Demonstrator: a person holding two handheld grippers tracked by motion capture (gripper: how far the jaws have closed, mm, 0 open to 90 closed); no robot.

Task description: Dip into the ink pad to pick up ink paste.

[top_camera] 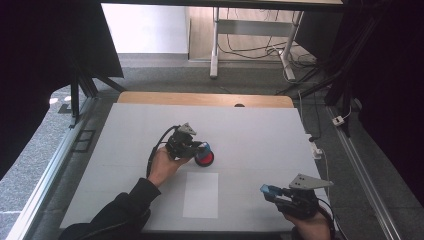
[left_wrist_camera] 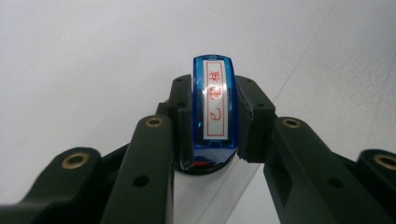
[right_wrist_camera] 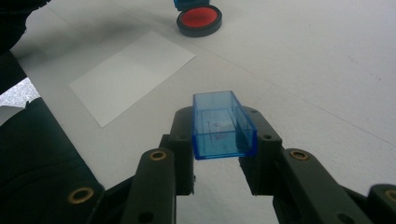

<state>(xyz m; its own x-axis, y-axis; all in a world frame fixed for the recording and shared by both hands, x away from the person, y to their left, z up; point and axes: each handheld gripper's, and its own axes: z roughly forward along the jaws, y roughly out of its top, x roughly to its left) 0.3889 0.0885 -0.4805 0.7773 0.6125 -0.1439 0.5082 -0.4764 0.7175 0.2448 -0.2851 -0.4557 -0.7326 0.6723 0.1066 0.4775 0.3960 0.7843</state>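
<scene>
Pressing onto the red ink pad (top_camera: 205,158) mid-table, the blue stamp (left_wrist_camera: 214,109) is being clenched by the left gripper (top_camera: 196,149); the stamp's blue cap (right_wrist_camera: 223,124) is being gripped by the right gripper (top_camera: 272,192) near the front right corner

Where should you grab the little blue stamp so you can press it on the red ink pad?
Grab the blue stamp by its two long flat sides, coming from above, as the left gripper does now. Those sides are parallel, so the pads sit flat, and the bottom stays free to dab the red ink pad. The label stays visible on top.
</scene>
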